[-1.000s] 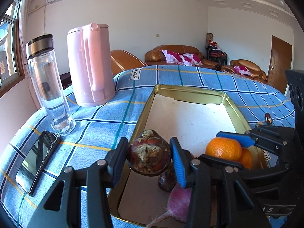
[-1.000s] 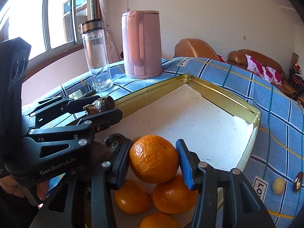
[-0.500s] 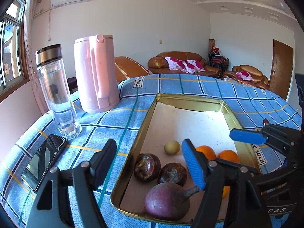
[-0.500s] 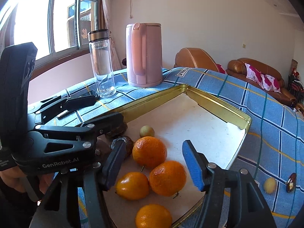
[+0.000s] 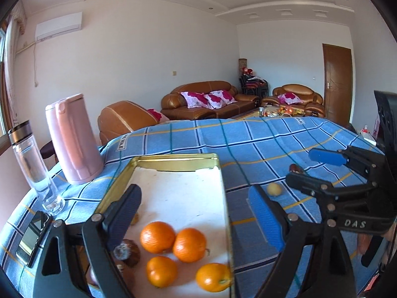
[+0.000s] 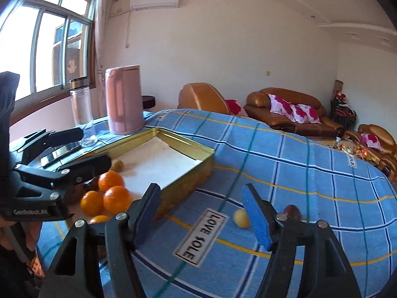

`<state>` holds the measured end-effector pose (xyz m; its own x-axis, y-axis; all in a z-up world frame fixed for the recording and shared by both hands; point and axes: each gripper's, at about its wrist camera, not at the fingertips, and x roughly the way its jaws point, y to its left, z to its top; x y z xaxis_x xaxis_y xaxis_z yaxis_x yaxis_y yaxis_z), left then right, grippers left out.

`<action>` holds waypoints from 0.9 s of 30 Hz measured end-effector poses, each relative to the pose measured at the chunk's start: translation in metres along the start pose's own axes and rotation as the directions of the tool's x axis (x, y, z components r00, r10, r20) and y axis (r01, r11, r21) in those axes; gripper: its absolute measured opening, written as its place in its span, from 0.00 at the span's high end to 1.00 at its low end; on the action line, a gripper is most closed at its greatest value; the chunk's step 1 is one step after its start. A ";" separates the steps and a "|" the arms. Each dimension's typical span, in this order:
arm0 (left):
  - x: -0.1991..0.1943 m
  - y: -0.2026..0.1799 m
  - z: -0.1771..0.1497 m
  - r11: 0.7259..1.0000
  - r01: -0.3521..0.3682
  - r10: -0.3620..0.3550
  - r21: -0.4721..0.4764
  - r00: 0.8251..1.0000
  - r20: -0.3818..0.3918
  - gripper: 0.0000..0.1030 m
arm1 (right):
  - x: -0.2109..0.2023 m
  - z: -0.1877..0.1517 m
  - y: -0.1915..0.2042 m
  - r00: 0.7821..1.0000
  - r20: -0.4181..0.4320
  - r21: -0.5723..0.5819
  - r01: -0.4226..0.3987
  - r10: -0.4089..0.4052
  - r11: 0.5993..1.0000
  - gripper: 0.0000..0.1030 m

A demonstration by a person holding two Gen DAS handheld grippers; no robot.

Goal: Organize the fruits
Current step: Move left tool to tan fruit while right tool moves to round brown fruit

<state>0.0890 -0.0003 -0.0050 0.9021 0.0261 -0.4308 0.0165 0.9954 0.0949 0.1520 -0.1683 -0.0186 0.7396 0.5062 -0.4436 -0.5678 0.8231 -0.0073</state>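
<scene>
A gold metal tray [image 5: 178,159] [image 6: 188,171] on the blue checked tablecloth holds several oranges [image 5: 157,236] [image 6: 111,181], a dark brown fruit [image 5: 126,248] and a small yellow-green fruit [image 6: 116,165]. My left gripper [image 5: 196,221] is open and empty above the tray's near right edge. My right gripper [image 6: 201,213] is open and empty above the cloth right of the tray. A small pale yellow fruit [image 5: 274,188] [image 6: 241,218] and a reddish-brown fruit [image 5: 295,167] [image 6: 291,209] lie on the cloth outside the tray, close to the right gripper's right finger.
A pink kettle [image 5: 72,139] [image 6: 124,99] and a glass bottle [image 5: 34,168] [image 6: 83,114] stand left of the tray. A phone [image 5: 32,238] lies at the near left. Brown sofas [image 5: 211,99] are beyond the table.
Both grippers have risen and swung right, away from the tray's fruit. The right gripper let go of an orange and the left of a dark fruit a second ago; both stay open.
</scene>
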 end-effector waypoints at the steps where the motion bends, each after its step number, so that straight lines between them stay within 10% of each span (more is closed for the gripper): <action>1: 0.004 -0.012 0.003 1.000 0.013 -0.013 0.020 1.000 -0.004 0.12 | -0.002 -0.001 -0.013 1.000 -0.001 0.024 0.032 -0.032 0.999 0.33; 15: 0.119 -0.103 0.011 0.991 0.126 -0.108 0.052 0.958 -0.267 0.19 | 0.010 -0.017 -0.112 0.979 -0.080 0.212 0.200 -0.187 0.956 0.33; 22: 0.163 -0.113 -0.002 0.980 0.198 -0.181 -0.003 0.886 -0.428 0.58 | 0.017 -0.017 -0.123 0.979 -0.094 0.244 0.197 -0.179 0.950 0.33; 27: 0.168 -0.106 0.003 0.975 0.218 -0.211 -0.034 0.882 -0.422 0.70 | 0.031 -0.017 -0.131 0.981 -0.122 0.285 0.183 -0.154 0.941 0.33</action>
<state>0.2405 -0.1018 -0.0846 0.6097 -0.1483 -0.7786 0.1979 0.9797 -0.0316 0.2432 -0.2645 -0.0469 0.7687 0.3381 -0.5429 -0.2956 0.9406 0.1673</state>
